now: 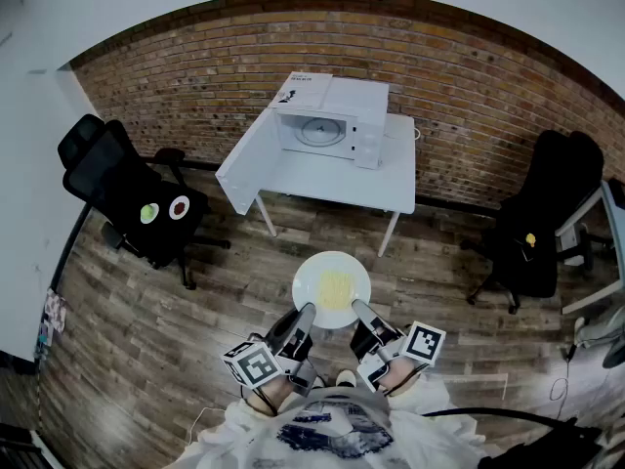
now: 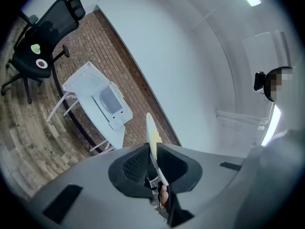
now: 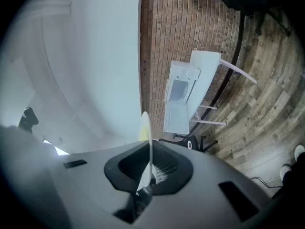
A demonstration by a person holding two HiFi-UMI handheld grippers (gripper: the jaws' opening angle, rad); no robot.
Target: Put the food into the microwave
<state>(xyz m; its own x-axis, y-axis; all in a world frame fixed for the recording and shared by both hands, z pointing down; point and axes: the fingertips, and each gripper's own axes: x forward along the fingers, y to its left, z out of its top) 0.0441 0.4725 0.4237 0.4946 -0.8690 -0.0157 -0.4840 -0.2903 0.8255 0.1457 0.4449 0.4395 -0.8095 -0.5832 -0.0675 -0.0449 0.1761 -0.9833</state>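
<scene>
A white plate (image 1: 332,288) with yellow food (image 1: 335,285) on it is held level in front of me, above the wooden floor. My left gripper (image 1: 305,315) is shut on its near left rim and my right gripper (image 1: 359,313) is shut on its near right rim. Each gripper view shows the plate (image 2: 152,140) (image 3: 146,142) edge-on between the jaws. The white microwave (image 1: 334,120) stands on a white table (image 1: 342,179) ahead, its door (image 1: 250,158) swung wide open to the left and its cavity showing a glass turntable.
A black office chair (image 1: 127,189) at the left carries two small plates on its seat. Another black chair (image 1: 542,223) stands at the right beside a desk edge. A brick wall (image 1: 195,76) runs behind the table. Cables lie on the floor at the lower right.
</scene>
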